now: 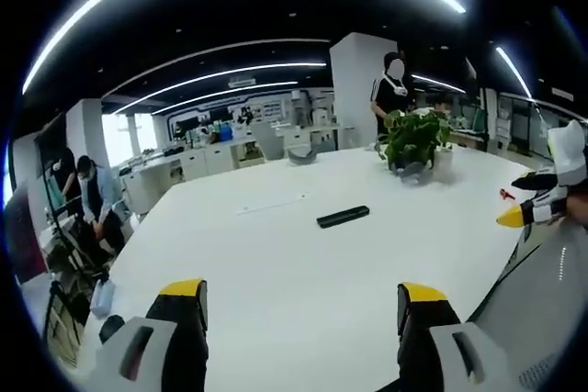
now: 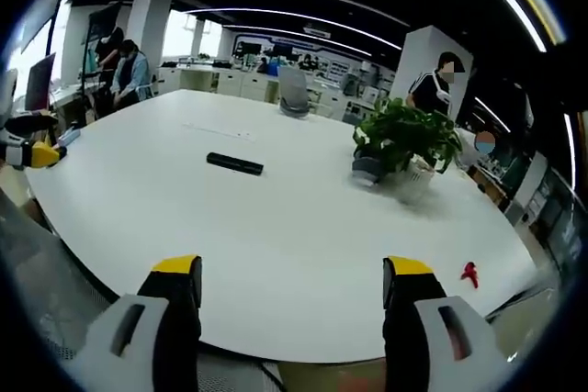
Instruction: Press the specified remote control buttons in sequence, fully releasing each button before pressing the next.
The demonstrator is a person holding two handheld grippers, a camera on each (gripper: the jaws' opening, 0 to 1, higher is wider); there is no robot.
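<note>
Both pairs of jaws stand wide apart with nothing between them. In the left gripper view the left gripper [image 1: 303, 305] rises from the bottom with its yellow-tipped fingers [image 1: 184, 289] level over the near edge of the big white table [image 1: 276, 263], held low and pointing across the surface toward its far edge. The black remote control [image 1: 343, 217] lies flat on the table near its middle, well apart from those fingertips and untouched. Near the far right corner sits a potted plant [image 1: 415, 140], and a small red object [image 1: 506, 195] lies close to the right edge. At the right side of this view the right gripper [image 1: 531, 201] comes in sideways, off the table's right edge, its yellow tip pointing inward. In the right gripper view the right gripper [image 2: 292, 280] is likewise held level over the near edge, with the remote control [image 2: 234, 163] lying well ahead toward the left half of the table [image 2: 276, 236], the potted plant [image 2: 404, 144] to its right and the red object [image 2: 470, 273] near the right edge. The left gripper [image 2: 32, 151] shows at the left of this view, beyond the table's left edge. A person in dark clothing [image 1: 390, 94] stands behind the plant, past the far edge.
</note>
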